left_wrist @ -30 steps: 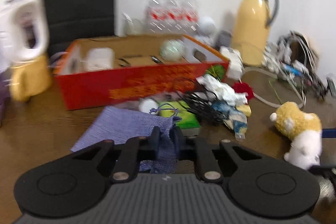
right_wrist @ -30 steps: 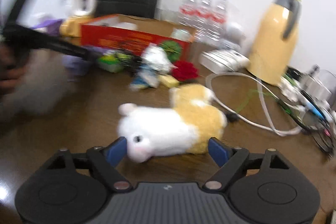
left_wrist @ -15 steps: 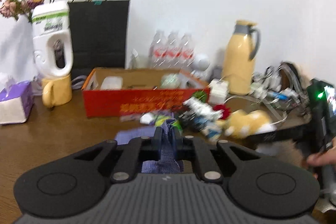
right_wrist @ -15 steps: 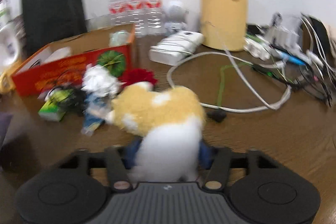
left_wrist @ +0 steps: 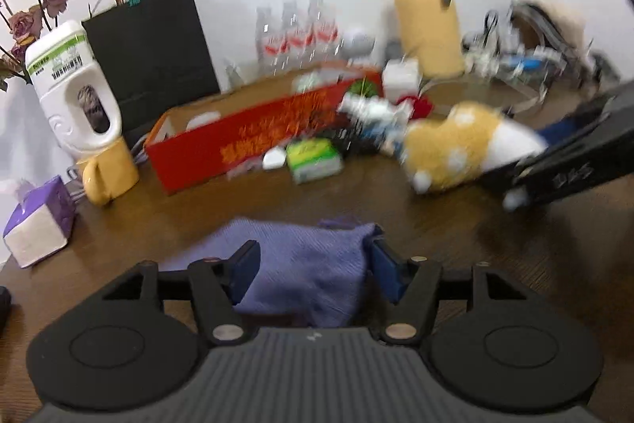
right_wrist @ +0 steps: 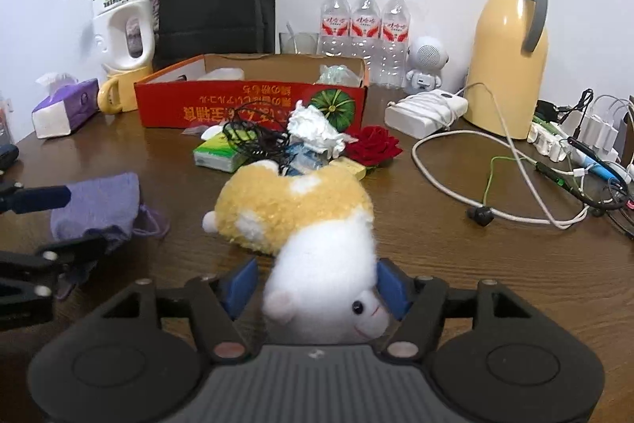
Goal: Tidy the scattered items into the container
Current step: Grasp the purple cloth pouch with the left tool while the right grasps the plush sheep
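The left gripper (left_wrist: pixel 313 260) has just been opening; its blue pads stand apart with the crumpled purple knit cloth (left_wrist: pixel 305 264) loose between them on the brown wooden table (left_wrist: pixel 515 264). The right gripper (right_wrist: pixel 315 282) has its jaws just opening too, set either side of the yellow-and-white plush toy (right_wrist: pixel 301 221); whether the pads press its white head I cannot tell. At twelve o'clock from the toy lies a tangle of black wire (right_wrist: pixel 253 139), white crumpled tissue (right_wrist: pixel 313 125), a green tissue pack (right_wrist: pixel 218 153) and a red fabric rose (right_wrist: pixel 374 143); beyond stands the long red cardboard box (right_wrist: pixel 249 106), holding a white packet (right_wrist: pixel 222 74) and a pale green bundle (right_wrist: pixel 335 73); its floor is hidden by the front wall; the left view is blurred.
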Demonstrator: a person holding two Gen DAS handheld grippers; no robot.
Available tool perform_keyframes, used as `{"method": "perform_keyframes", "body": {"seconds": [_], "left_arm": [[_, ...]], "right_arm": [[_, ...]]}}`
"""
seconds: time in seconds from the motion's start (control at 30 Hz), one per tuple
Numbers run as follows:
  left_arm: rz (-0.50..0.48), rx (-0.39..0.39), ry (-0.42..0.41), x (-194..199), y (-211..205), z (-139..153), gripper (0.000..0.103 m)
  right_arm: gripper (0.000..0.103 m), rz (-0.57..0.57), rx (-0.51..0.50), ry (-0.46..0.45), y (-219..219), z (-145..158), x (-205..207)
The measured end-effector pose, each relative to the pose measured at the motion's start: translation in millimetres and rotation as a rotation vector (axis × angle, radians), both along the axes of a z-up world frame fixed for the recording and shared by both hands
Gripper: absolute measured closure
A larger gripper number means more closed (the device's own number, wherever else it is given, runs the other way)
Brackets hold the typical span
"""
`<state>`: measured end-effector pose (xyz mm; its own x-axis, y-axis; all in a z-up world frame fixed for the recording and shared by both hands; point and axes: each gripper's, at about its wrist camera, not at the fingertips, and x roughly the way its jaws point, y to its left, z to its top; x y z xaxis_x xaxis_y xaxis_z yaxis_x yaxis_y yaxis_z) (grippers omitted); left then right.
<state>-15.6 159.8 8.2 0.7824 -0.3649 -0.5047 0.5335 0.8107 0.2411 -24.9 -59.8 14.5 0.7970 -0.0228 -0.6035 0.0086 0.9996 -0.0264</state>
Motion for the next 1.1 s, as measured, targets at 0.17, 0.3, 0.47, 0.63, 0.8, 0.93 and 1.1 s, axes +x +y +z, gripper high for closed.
{"method": "perform_keyframes", "body": {"seconds": [0.17, 0.3, 0.47, 0.63, 0.8, 0.93, 1.1], "left_arm": [[0.017, -0.147, 0.112, 11.4, 15.5, 10.7, 0.014], [0.057, -0.101, 0.204, 23.3, 10.8, 2.9, 0.038], [0.118, -0.153, 0.243, 29.1, 19.8, 2.0, 0.06], [0.116, -0.186, 0.209, 23.9, 25.2, 9.5, 0.082], [0.095, -0.217, 0.098, 1.7, 25.7, 25.2, 0.085], [0.054, -0.239, -0.008, -23.2, 24.3, 45.4, 0.085], [0.048, -0.28, -0.051, -28.9, 24.1, 67.8, 0.085]], "right_arm": [[0.036, 0.011, 0.016, -0.007, 2.3, -0.2, 0.2], [0.036, 0.003, 0.038, -0.002, 0.4, -3.3, 4.3], [0.036, 0.011, 0.036, -0.002, 0.4, -6.3, 5.1], [0.051, 0.002, 0.044, 0.001, -2.5, -7.0, 4.6], [0.054, -0.013, 0.06, -0.021, -3.3, -3.8, -3.5], [0.055, -0.012, 0.071, -0.102, 1.1, 10.4, -22.5], [0.055, -0.025, 0.073, -0.186, 2.1, 35.1, -33.0]]}}
